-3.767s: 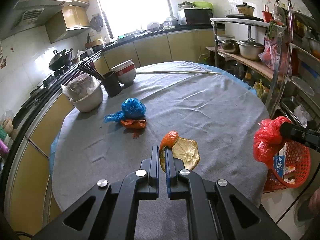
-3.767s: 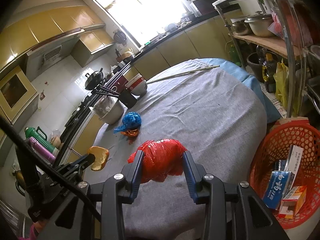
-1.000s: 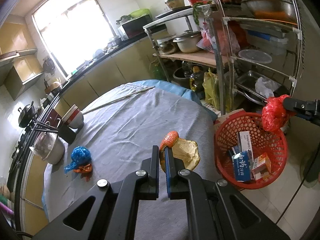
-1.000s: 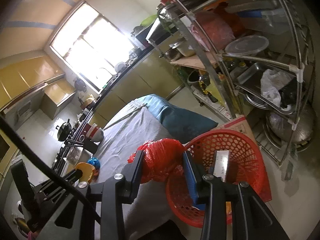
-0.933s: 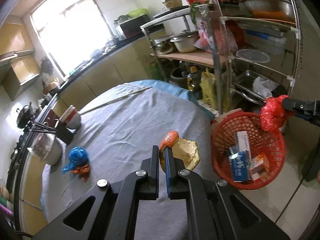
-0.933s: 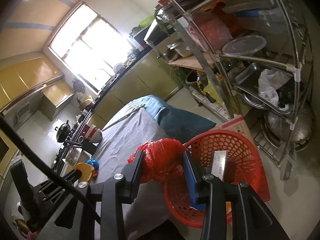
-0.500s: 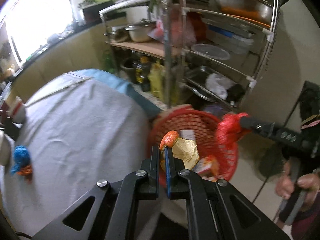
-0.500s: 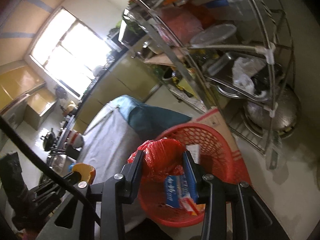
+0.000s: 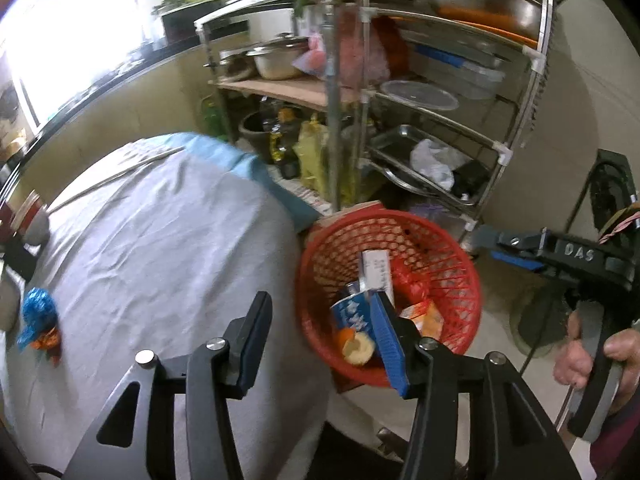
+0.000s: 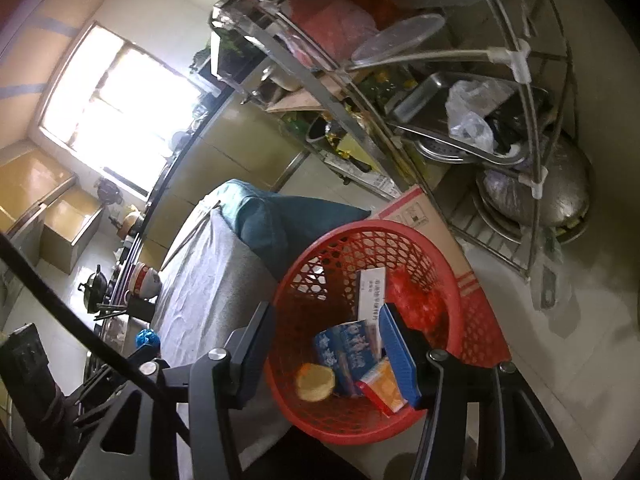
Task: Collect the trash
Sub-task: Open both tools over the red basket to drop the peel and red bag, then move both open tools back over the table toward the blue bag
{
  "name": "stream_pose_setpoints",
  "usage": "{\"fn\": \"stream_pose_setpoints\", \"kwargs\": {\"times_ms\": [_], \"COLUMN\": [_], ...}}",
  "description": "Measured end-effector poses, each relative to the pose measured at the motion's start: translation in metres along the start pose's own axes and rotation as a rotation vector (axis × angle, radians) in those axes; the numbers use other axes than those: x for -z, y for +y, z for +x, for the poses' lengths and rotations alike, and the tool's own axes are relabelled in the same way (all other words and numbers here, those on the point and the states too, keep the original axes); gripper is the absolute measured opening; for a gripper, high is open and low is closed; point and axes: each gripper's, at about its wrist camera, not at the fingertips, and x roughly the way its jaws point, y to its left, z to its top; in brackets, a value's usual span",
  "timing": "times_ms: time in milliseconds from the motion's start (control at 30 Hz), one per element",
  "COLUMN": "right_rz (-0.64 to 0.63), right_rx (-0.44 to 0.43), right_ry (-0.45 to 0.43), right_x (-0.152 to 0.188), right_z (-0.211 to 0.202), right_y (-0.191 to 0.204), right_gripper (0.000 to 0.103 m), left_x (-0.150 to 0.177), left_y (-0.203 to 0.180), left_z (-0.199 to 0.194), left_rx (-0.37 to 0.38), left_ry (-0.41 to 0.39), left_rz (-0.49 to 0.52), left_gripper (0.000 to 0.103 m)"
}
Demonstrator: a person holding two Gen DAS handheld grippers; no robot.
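We've got both sets of jaws wide open, empty; peel (image 9: 357,347) and red bag (image 10: 412,300) sit in the basket (image 10: 316,264) below them.

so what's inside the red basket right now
The red basket holds a red bag, orange peel, white carton, blue packet and orange box; anything beneath is hidden.

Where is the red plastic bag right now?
The red plastic bag lies inside the red basket, on its far right side in the right wrist view, beside the upright white box.

Black fingers (image 9: 256,322), blue pads (image 9: 387,340)
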Motion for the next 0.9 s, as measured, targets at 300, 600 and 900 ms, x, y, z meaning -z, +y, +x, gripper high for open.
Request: {"fn": "stream_pose_setpoints", "kwargs": {"times_ms": [300,600,900], "right_rz": [-0.088,-0.249,-0.500], "right_rx": [-0.045,-0.113,-0.212], "right_ry": [0.058,0.167,0.306], "right_x": [0.013,0.043,0.095], "right_z": [0.019,0.052,0.105], "right_y": [0.049,0.134,0.254], "right_gripper": [0.058,0.058,0.058], "left_x": [0.047,0.114,0.187], "left_y": [0.088,0.198,0.288], "left_z": [-0.031,-0.076,-0.106], "left_rx": [-0.187,-0.421,-0.546], "left_ry": [0.010,-0.004,0.014], "left_rz": [-0.178,-0.415,-0.649], "left_gripper": [0.060,0.063,0.064]}}
